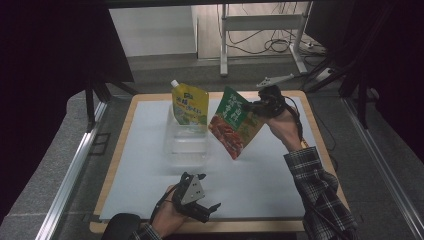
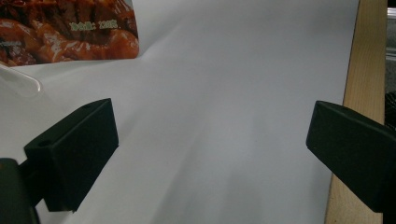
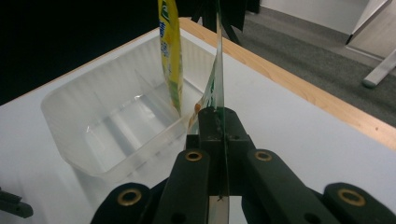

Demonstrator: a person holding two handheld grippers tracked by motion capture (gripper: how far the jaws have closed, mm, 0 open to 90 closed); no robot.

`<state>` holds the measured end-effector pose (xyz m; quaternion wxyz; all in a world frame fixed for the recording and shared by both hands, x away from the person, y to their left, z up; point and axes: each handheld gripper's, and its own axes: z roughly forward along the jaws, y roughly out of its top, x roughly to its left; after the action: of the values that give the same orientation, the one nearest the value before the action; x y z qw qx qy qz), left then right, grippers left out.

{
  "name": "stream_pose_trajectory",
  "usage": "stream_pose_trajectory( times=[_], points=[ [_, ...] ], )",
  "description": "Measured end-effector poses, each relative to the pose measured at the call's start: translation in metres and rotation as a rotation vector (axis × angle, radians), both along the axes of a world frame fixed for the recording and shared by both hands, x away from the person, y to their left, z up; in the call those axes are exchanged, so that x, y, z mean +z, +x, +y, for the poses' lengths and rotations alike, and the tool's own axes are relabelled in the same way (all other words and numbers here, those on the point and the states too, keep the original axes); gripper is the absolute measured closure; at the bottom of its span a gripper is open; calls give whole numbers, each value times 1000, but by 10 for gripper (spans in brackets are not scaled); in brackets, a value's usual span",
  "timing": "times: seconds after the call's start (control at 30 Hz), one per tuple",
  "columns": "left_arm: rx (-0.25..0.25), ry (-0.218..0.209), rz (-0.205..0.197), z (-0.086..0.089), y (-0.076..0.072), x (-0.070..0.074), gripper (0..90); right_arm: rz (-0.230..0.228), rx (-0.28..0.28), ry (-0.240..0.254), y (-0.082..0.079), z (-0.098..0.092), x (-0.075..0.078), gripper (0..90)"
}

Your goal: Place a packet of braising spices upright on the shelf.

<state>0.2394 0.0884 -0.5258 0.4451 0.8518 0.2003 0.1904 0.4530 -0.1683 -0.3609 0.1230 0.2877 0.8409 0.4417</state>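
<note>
Two claws: your right claw (image 1: 256, 106) clamps the green-and-red pouch (image 1: 233, 122) mid-frame above the table (image 1: 280, 165), beside the clear tray (image 1: 187, 142); your left claw (image 1: 207, 206) gapes empty, bottom centre.

Lab: dark curtains (image 1: 55, 50), floor cables (image 1: 270, 45), aluminium rails (image 1: 70, 175).

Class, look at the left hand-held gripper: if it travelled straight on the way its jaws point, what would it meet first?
Probably only the white mat: the left hand-held gripper is open over bare surface. The red-and-green pouch lies left of that line, though depth is unclear.
</note>
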Motion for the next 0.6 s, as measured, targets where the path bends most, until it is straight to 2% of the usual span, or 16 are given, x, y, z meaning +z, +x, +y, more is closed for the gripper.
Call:
stream_pose_trajectory(
  times=[0.33,0.6],
  points=[
    [3,-8,-7,1,0,1,18,-44,16,-33,-5,6,14,890],
    [3,-14,-9,1,-1,2,18,-55,24,-28,-9,0,23,890]
  ],
)
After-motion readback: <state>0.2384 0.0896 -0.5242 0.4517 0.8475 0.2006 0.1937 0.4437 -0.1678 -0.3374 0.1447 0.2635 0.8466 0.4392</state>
